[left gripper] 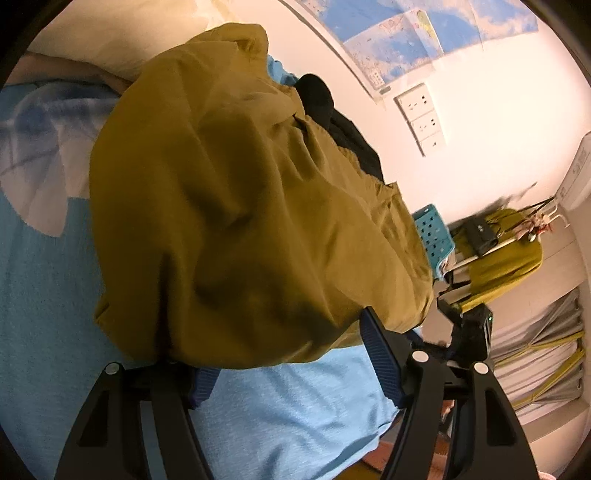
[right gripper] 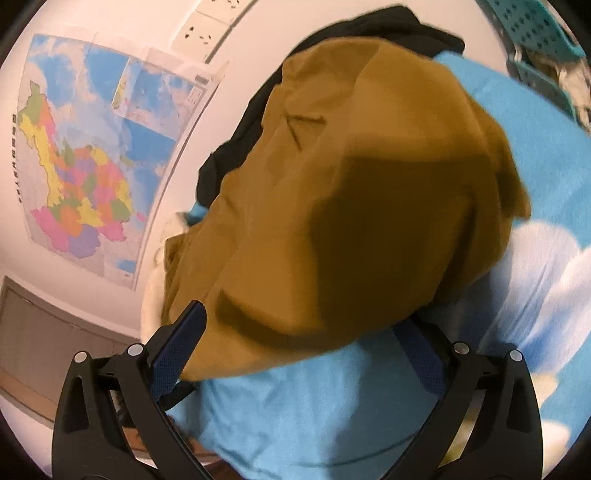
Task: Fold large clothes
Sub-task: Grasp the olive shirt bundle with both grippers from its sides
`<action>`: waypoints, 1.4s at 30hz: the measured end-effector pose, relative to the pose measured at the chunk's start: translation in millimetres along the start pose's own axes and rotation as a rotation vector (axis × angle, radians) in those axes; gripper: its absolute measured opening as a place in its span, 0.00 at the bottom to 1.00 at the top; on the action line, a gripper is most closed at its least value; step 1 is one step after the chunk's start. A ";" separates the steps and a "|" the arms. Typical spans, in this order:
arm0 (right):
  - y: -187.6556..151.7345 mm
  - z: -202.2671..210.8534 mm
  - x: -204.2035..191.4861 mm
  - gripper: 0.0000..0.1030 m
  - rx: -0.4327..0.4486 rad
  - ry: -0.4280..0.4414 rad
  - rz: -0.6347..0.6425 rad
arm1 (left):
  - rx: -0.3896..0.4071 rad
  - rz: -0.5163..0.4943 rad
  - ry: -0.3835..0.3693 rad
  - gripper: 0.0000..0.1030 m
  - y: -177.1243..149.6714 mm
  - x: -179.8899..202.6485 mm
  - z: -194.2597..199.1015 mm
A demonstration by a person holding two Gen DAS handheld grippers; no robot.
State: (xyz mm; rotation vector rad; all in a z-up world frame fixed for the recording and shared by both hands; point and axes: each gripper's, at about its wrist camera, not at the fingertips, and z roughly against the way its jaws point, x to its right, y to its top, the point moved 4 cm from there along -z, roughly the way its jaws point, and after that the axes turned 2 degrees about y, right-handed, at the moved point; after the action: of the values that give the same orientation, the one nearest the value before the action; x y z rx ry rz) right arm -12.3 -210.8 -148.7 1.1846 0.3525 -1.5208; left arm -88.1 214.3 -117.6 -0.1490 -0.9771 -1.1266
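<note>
An olive-brown garment (left gripper: pixel 240 192) lies in a folded heap on a blue bedsheet (left gripper: pixel 44 295). It also fills the right wrist view (right gripper: pixel 351 206), on the same sheet (right gripper: pixel 325 406). My left gripper (left gripper: pixel 291 350) is open, its jaws wide apart at the garment's near edge, which drapes over the left fingertip. My right gripper (right gripper: pixel 306 343) is open too, with the garment's near edge lying between its fingers. A black garment (left gripper: pixel 343 122) lies behind the olive one and also shows in the right wrist view (right gripper: pixel 236 147).
A teal perforated basket (left gripper: pixel 432 232) stands past the bed, also seen in the right wrist view (right gripper: pixel 532 26). A wall map (right gripper: pixel 81 147) and sockets (left gripper: pixel 421 118) are on the wall. A white pillow (left gripper: pixel 110 33) lies at the bed's head. Another olive cloth (left gripper: pixel 506 254) hangs on a rack.
</note>
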 end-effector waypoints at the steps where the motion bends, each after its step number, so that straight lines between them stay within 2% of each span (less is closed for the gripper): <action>1: -2.2 -0.6 -0.6 0.95 -0.014 0.018 -0.015 | -0.001 -0.001 0.003 0.65 0.3 0.3 -0.7; 4: -3.3 -7.3 -3.5 0.95 -0.027 0.009 -0.020 | -0.004 0.000 0.000 0.65 1.6 1.5 -3.5; 10: 14.0 -28.8 -9.4 0.96 0.017 -0.034 -0.055 | 0.011 -0.024 -0.015 0.66 5.6 12.5 -3.2; 13: 18.6 -28.5 -15.2 0.96 0.070 0.013 -0.054 | 0.050 -0.055 -0.044 0.67 10.9 21.8 3.3; 14: 18.2 -25.9 -22.0 0.96 0.097 0.034 -0.012 | 0.055 -0.067 -0.049 0.69 12.5 23.4 3.4; 16: 16.4 -22.1 -23.2 0.96 0.134 0.063 -0.002 | 0.031 -0.052 -0.033 0.70 13.5 19.1 -4.4; 19: 11.3 -29.6 -10.5 0.93 0.074 0.024 -0.048 | -0.005 -0.015 -0.034 0.69 12.7 10.2 -16.4; 25: -0.6 -32.3 -11.8 0.94 0.030 -0.044 -0.017 | 0.024 0.017 -0.041 0.70 21.7 10.4 -18.4; 30: 18.2 -50.7 -18.3 0.96 0.097 -0.078 -0.010 | 0.063 0.037 0.011 0.72 31.5 15.0 -27.5; 33: 21.8 -51.9 -19.4 0.96 0.146 -0.077 -0.027 | 0.084 0.087 0.003 0.72 40.9 11.0 -31.1; 37: 16.3 -46.8 -29.7 0.95 0.227 -0.084 0.067 | 0.113 0.128 0.002 0.73 47.9 6.3 -30.7; 40: 17.1 -52.9 -18.2 0.94 0.157 -0.109 0.027 | 0.105 0.107 0.039 0.73 50.4 7.8 -34.8; 42: 17.6 -50.5 -16.8 0.95 0.138 -0.106 -0.005 | 0.103 0.113 0.036 0.73 53.4 7.5 -36.0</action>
State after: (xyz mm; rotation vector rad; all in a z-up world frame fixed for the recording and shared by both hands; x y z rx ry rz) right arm 25.1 -169.2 -151.3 1.2051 0.1816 -1.6261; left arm -23.3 214.1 -114.7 -0.0989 -0.9801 -0.9700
